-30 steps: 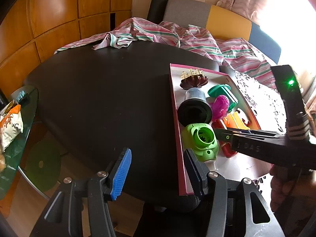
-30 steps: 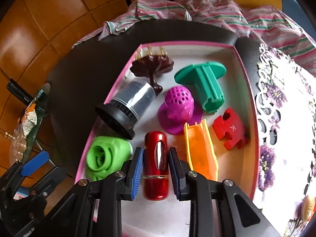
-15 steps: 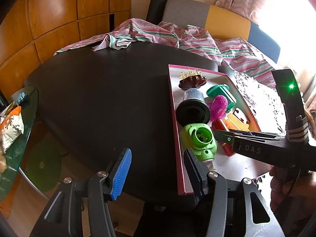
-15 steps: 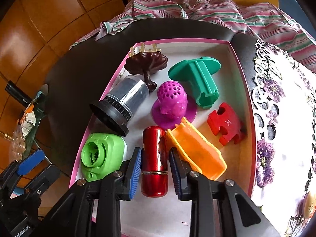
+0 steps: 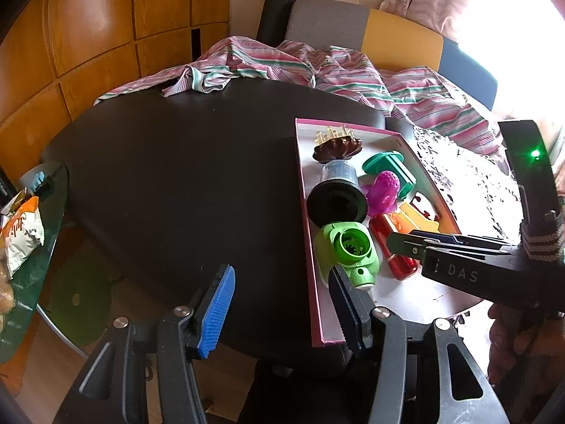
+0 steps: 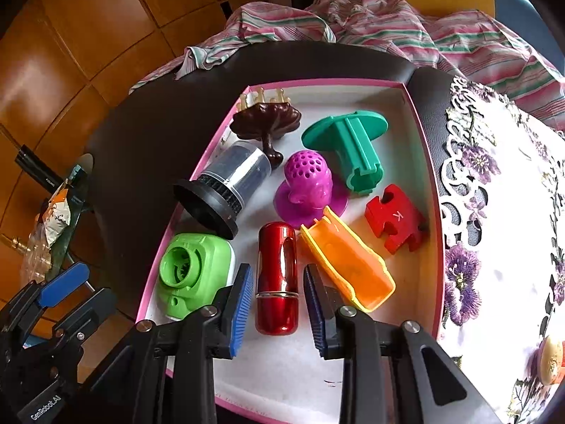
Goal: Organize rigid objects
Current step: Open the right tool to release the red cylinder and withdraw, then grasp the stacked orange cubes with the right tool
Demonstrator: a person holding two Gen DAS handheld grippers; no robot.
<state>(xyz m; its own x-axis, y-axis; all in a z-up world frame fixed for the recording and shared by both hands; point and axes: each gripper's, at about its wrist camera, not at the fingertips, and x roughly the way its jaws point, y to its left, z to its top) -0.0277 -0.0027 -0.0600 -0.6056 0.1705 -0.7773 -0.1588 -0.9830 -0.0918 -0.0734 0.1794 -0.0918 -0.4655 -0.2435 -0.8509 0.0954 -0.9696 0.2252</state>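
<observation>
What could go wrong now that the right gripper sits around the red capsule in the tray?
1. The right gripper has just been opening; its pads flank the red capsule with small gaps, so the glossy, round capsule might roll toward the green part.
2. The orange chute lies right beside one finger; withdrawing sideways could knock it.
3. The pink-rimmed tray is crowded, so a nudge might shift neighbours.

White "DAS" on the black body of the right gripper (image 5: 402,245), seen from the left wrist view. Letter "K" on the red puzzle piece (image 6: 395,217) in the pink-rimmed tray (image 6: 429,183). "GenRobot.AI" in white on the left gripper (image 6: 74,289) body, lower left of the right wrist view. Snack bag (image 5: 19,229) print is unreadable.
</observation>
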